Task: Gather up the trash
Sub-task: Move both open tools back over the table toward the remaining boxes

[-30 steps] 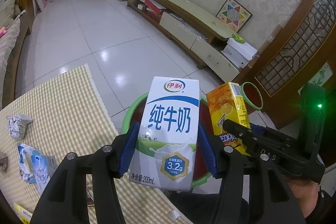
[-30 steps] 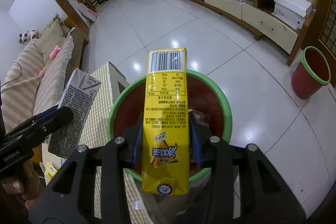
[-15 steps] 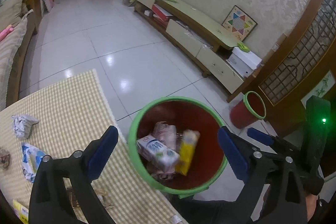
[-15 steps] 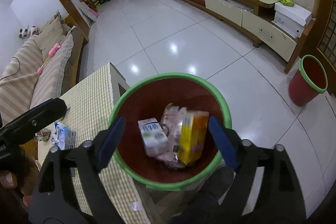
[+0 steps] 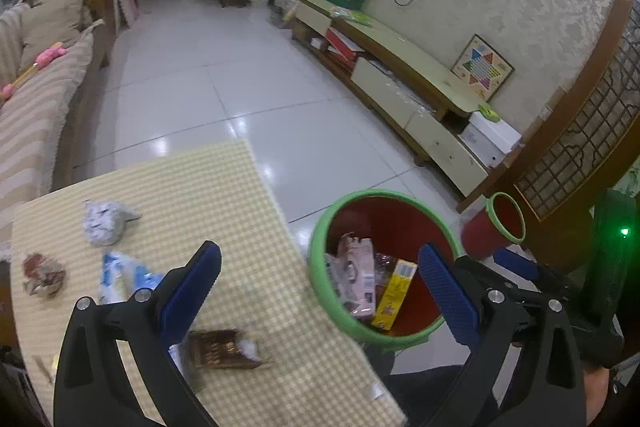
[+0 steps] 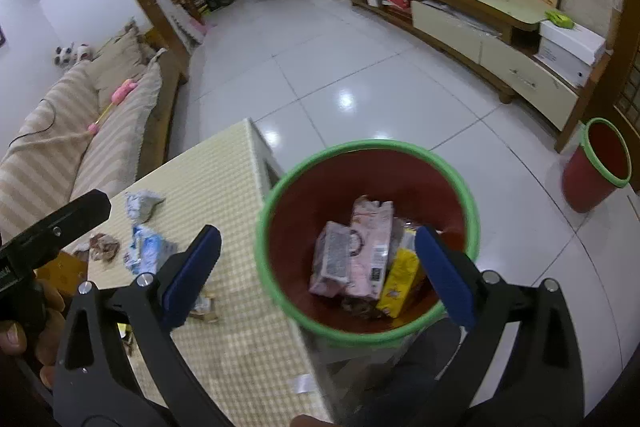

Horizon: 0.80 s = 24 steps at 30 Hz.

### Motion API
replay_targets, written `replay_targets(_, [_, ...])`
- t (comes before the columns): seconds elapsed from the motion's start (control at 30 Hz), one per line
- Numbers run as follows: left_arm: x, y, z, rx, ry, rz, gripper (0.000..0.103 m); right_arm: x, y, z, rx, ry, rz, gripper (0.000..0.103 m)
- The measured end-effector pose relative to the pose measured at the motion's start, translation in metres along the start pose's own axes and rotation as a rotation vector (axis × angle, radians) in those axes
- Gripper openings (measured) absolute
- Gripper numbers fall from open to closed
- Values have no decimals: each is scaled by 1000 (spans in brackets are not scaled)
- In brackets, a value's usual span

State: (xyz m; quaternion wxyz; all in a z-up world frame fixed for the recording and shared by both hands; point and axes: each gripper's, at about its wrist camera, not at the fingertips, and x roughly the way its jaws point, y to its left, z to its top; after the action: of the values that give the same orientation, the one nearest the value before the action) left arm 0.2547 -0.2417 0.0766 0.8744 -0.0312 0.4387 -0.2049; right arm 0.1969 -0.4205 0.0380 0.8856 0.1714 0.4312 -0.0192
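Note:
A red bin with a green rim [image 5: 320, 239] [image 6: 360, 147] stands beside the table's right edge. Inside lie a yellow carton [image 5: 394, 291] [image 6: 400, 277], a pink packet [image 6: 370, 247] and a milk carton [image 6: 334, 259]. On the checked tablecloth [image 5: 224, 187] [image 6: 224, 171] lie a crumpled silver wrapper [image 5: 104, 223] [image 6: 140, 205], a blue and white wrapper [image 5: 120, 275] [image 6: 150, 247], a brownish crumpled wrapper [image 5: 40, 273] [image 6: 102, 245] and a brown packet [image 5: 218, 349]. My left gripper [image 5: 320, 283] is open and empty above the table's edge. My right gripper [image 6: 318, 267] is open and empty over the bin.
A second, smaller red bin [image 5: 496, 227] [image 6: 596, 163] stands on the tiled floor to the right. A low TV cabinet [image 5: 400, 83] [image 6: 480, 19] runs along the right wall. A striped sofa [image 5: 28, 115] [image 6: 60, 139] lies to the left of the table.
Both grippers opened and dropped their cartons: the milk carton and the yellow carton now lie in the bin. Both views have since swung left, toward the table.

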Motion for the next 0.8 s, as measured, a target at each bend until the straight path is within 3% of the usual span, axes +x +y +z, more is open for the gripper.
replay_targets(0.8, [-107,136,-76,-194,-60,151,95,1,137,-51,-201,61,99,96])
